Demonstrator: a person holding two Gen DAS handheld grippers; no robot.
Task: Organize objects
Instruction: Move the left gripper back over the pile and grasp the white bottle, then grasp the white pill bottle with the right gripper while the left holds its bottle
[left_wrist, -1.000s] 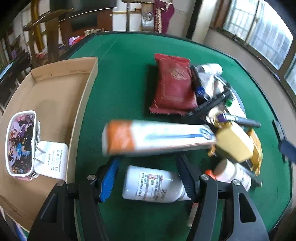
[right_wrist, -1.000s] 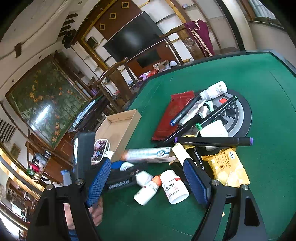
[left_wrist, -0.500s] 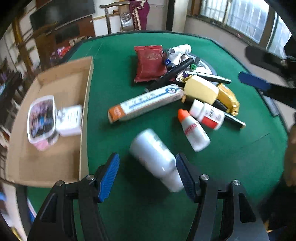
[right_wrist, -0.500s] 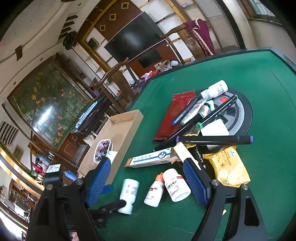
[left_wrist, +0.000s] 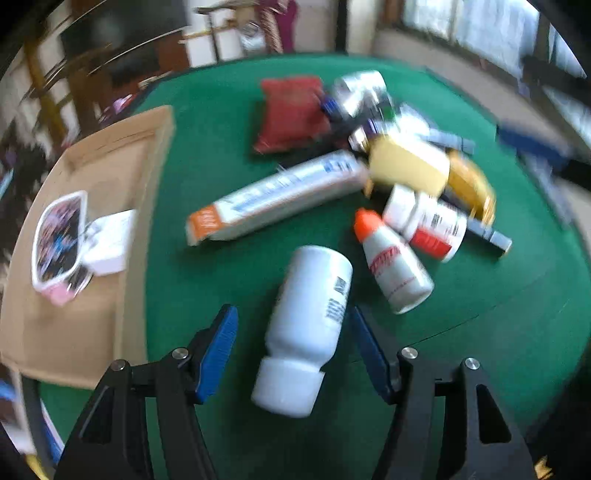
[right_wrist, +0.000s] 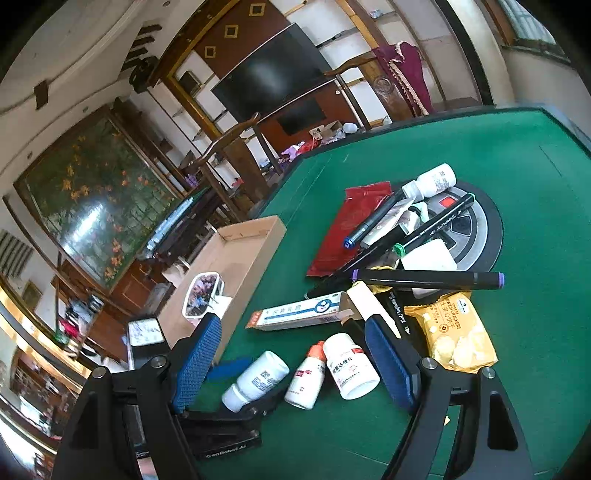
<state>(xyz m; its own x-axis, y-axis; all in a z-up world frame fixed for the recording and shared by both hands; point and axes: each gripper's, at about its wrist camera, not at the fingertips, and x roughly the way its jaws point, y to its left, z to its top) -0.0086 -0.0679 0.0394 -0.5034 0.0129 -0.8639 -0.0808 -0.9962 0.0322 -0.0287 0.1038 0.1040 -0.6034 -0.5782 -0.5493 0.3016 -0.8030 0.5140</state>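
**Left gripper straddling a fallen white bottle on the green table**

I see my left gripper (left_wrist: 291, 347) low over the green table (left_wrist: 221, 122), its blue-padded fingers (left_wrist: 218, 354) spread wide with a white bottle (left_wrist: 310, 317) lying on its side between them, cap toward the camera. The pads do not touch it. From the right wrist view the same bottle (right_wrist: 258, 378) lies in front of the left tool, whose body carries the lettering "GenRobot.AI".

My right gripper (right_wrist: 291, 362) hangs above the table with its fingers also spread, holding nothing. Below it lie an orange-capped dropper bottle (right_wrist: 306, 380) and a squat white jar with a red-banded label (right_wrist: 351, 365) (the print is too small for me to read), side by side and just beside the white bottle.

Beyond them a long carton with an orange end (right_wrist: 299, 314) lies flat. A yellow snack packet (right_wrist: 454, 332) reads "CRACKERS". A black marker with purple ends (right_wrist: 424, 278) rests across the pile; another with a green end (right_wrist: 428, 229) leans over a round black-and-silver disc (right_wrist: 480, 229). A red pouch (right_wrist: 347, 229) lies flat at the far side of the pile.

To the left, a cardboard tray (right_wrist: 255, 236) holds a patterned white-rimmed case (right_wrist: 201, 295) touching a white charger (left_wrist: 110, 240).
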